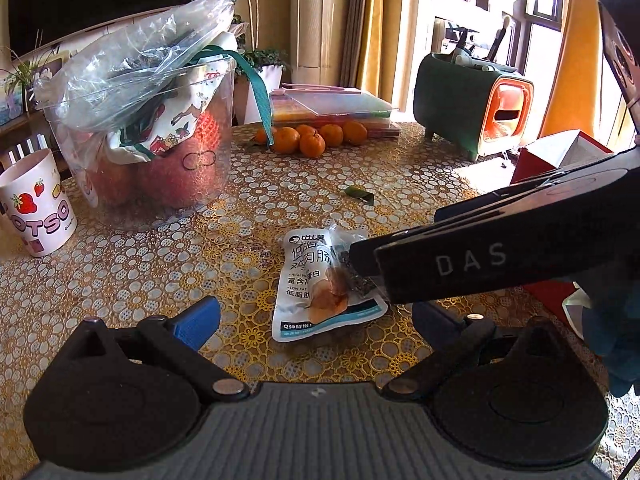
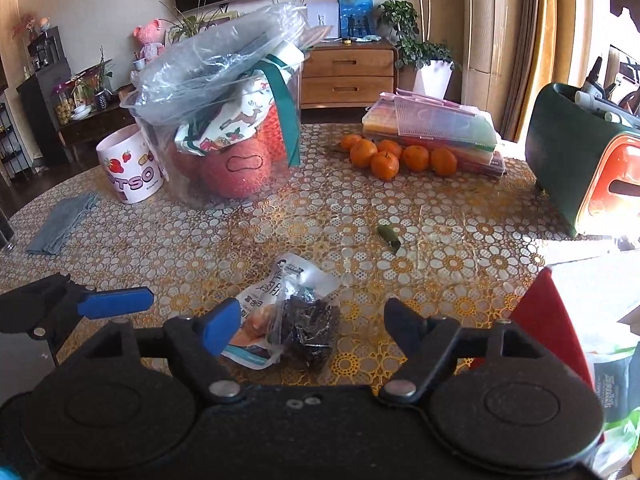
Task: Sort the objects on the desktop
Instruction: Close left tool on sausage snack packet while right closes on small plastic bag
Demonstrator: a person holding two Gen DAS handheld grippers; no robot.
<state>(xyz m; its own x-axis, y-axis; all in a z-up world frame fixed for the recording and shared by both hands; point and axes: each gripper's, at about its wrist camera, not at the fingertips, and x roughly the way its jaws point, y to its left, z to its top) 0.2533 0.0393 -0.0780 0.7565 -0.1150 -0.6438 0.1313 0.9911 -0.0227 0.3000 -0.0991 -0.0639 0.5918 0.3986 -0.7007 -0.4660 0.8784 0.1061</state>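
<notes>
On the flowery table (image 2: 420, 216), near its front edge, lie two small snack packs that touch each other. One is a white sausage pack (image 1: 316, 280) with writing on it. The other is a clear bag of dark bits (image 2: 310, 326), and it rests partly on top of the white one.

Both packs look light and soft. They are thin plastic, so they will bend and crinkle when squeezed. The plastic looks shiny, so I think it can slip out of a weak pinch. They lie flat, so it is hard to get a finger under them.

The right gripper (image 2: 312, 326) is open wide, with one finger on each side of the clear bag. It is low over the bag but does not hold anything. The left gripper (image 1: 316, 320) is open wide too, and the white pack sits just in front of it. It holds nothing.

A good place to grab the clear bag is the puffy middle, where the dark bits make a bump. For the white pack, the thick part with the sausage inside looks best. The flat sealed edges are thin and may slide away.

A red box (image 2: 548, 320) stands near, on the right.
</notes>
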